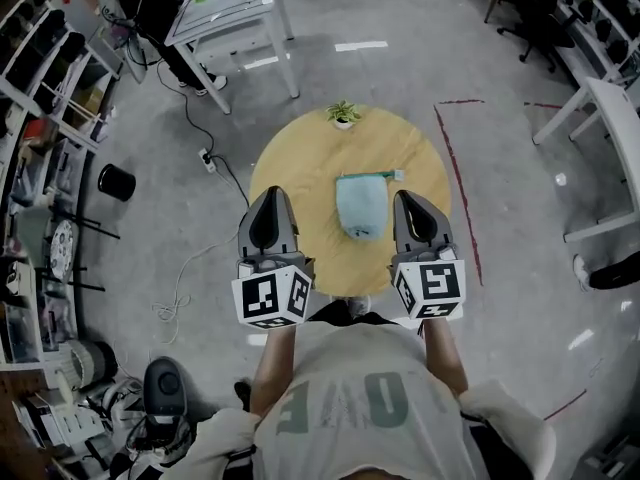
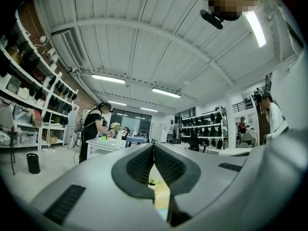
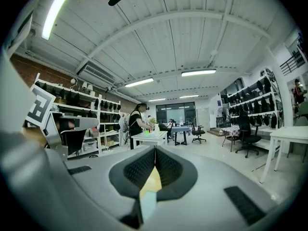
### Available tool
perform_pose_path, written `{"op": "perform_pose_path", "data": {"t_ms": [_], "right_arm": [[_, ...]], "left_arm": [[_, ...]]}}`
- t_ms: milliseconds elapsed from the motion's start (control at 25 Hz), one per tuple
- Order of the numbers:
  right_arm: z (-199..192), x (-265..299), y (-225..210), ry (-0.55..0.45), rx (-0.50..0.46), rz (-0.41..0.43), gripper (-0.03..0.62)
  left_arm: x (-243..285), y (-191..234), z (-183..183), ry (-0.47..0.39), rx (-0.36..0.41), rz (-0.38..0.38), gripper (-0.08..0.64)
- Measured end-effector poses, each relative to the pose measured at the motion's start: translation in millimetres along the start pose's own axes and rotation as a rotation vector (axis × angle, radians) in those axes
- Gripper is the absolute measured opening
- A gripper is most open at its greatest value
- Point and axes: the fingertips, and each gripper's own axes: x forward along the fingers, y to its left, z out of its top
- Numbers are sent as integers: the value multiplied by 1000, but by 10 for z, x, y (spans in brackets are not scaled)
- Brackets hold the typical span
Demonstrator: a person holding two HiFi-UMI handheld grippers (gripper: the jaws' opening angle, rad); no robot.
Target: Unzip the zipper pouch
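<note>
1. The task has not begun: the zipper pouch (image 1: 361, 206) lies flat and zipped near the middle of the round wooden table (image 1: 300, 168), untouched.
2. The left gripper (image 1: 271, 200) and the right gripper (image 1: 408, 204) hover over the table's near edge. Both have their jaws pressed together with nothing between them.
3. The pouch sits between the two tools, at about 3 o'clock from the left gripper and 9 o'clock from the right, apart from both.
4. The zipper (image 1: 365, 176) runs along the pouch's 12 o'clock edge, with what looks like the pull (image 1: 396, 174) at the 1 o'clock corner.
5. The next move likely calls for both sets of jaws to part. The right would then reach toward 12 o'clock for the pull while the left pins the fabric.
</note>
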Motion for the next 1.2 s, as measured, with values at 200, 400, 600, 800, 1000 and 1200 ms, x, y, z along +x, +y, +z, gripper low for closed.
{"op": "perform_pose_path", "data": {"t_ms": [200, 400, 600, 800, 1000, 1200], "right_arm": [[9, 111, 11, 22, 4, -8, 29], [7, 208, -8, 30, 11, -19, 29], [-56, 314, 13, 59, 15, -21, 29], [-44, 407, -33, 49, 8, -40, 29], [-121, 423, -127, 77, 26, -66, 29], [-170, 453, -261, 99, 21, -108, 29]], "left_arm": [[160, 30, -43, 18, -32, -21, 28], [345, 29, -114, 52, -60, -75, 28], [518, 39, -244, 93, -89, -125, 36], [726, 29, -466, 143, -199, -184, 160], [911, 6, -917, 253, -402, -230, 287], [1119, 93, -1709, 448, -581, -178, 290]]}}
